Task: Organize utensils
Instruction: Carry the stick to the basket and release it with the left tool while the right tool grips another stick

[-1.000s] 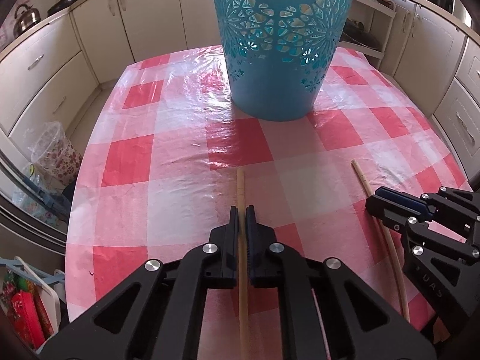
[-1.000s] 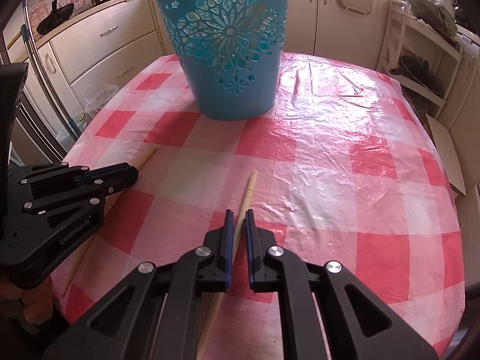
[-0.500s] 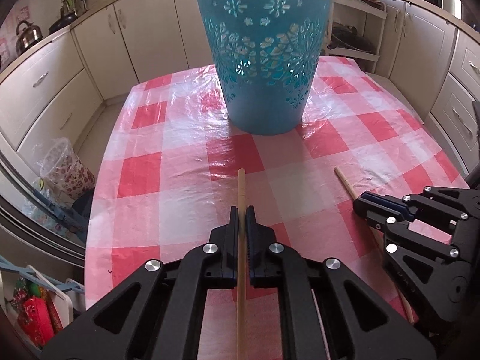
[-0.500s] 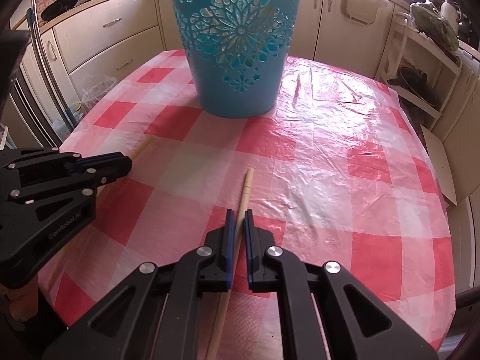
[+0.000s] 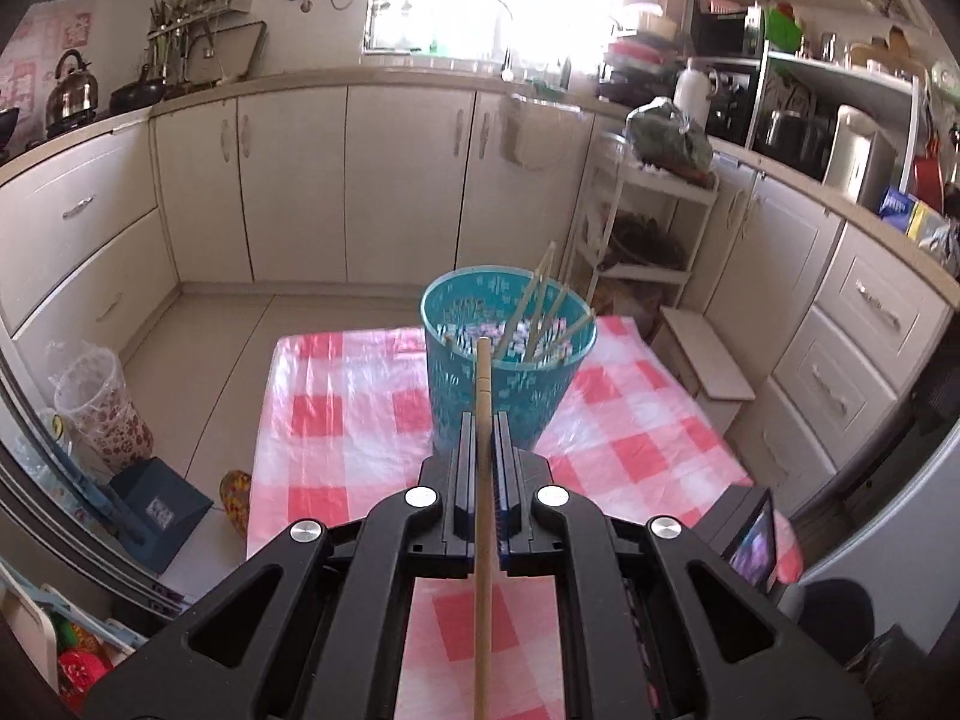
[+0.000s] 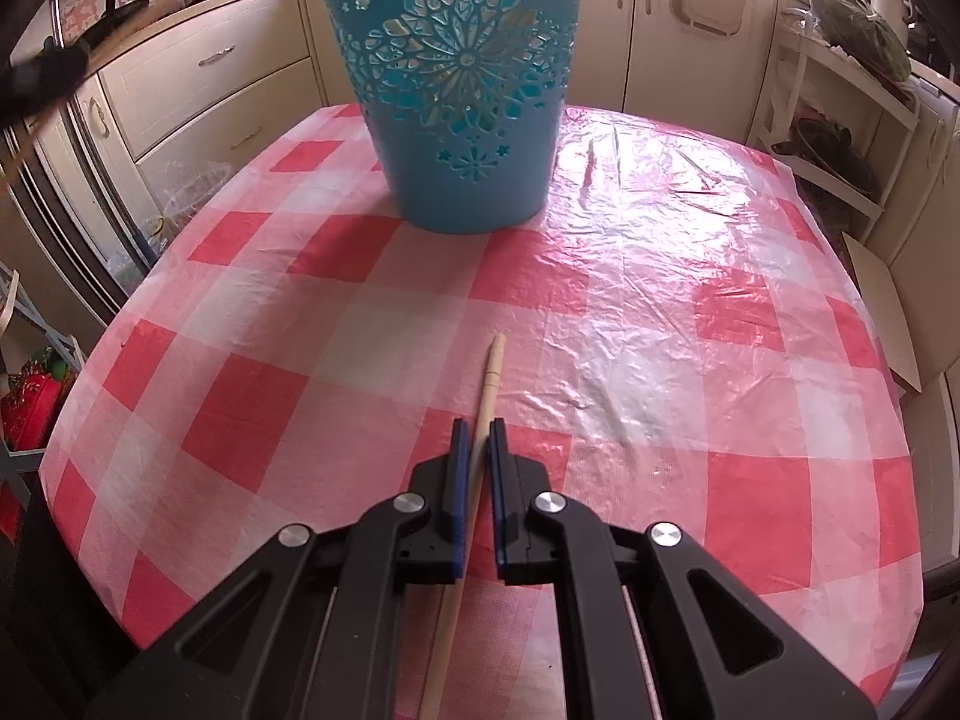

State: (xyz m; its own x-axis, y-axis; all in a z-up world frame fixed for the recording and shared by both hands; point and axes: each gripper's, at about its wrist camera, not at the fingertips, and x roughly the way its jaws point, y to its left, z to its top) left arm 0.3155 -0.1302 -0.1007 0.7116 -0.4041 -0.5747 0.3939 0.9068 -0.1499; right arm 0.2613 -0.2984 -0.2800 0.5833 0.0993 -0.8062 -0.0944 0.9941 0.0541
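My left gripper (image 5: 482, 420) is shut on a wooden chopstick (image 5: 483, 498) and holds it high above the table. The stick's tip points at the open top of the blue cut-out basket (image 5: 504, 384), which holds several chopsticks leaning on its right rim. In the right wrist view my right gripper (image 6: 474, 427) is shut on a second chopstick (image 6: 492, 372), low over the checked tablecloth (image 6: 660, 312). That stick's tip points toward the basket (image 6: 462, 102), which stands at the far middle of the table. A dark blur at the upper left edge is the left gripper (image 6: 36, 78).
Cream kitchen cabinets ring the table. A white shelf rack (image 5: 648, 222) stands behind the basket on the right. A floral bin (image 5: 102, 414) and a blue box (image 5: 159, 510) sit on the floor to the left. A dark device with a small screen (image 5: 750, 543) is at the table's near right.
The left gripper has risen with its chopstick and tilted up, so the basket's open top now shows. In the right wrist view it moved from low left to the upper left edge. The right gripper stayed put.
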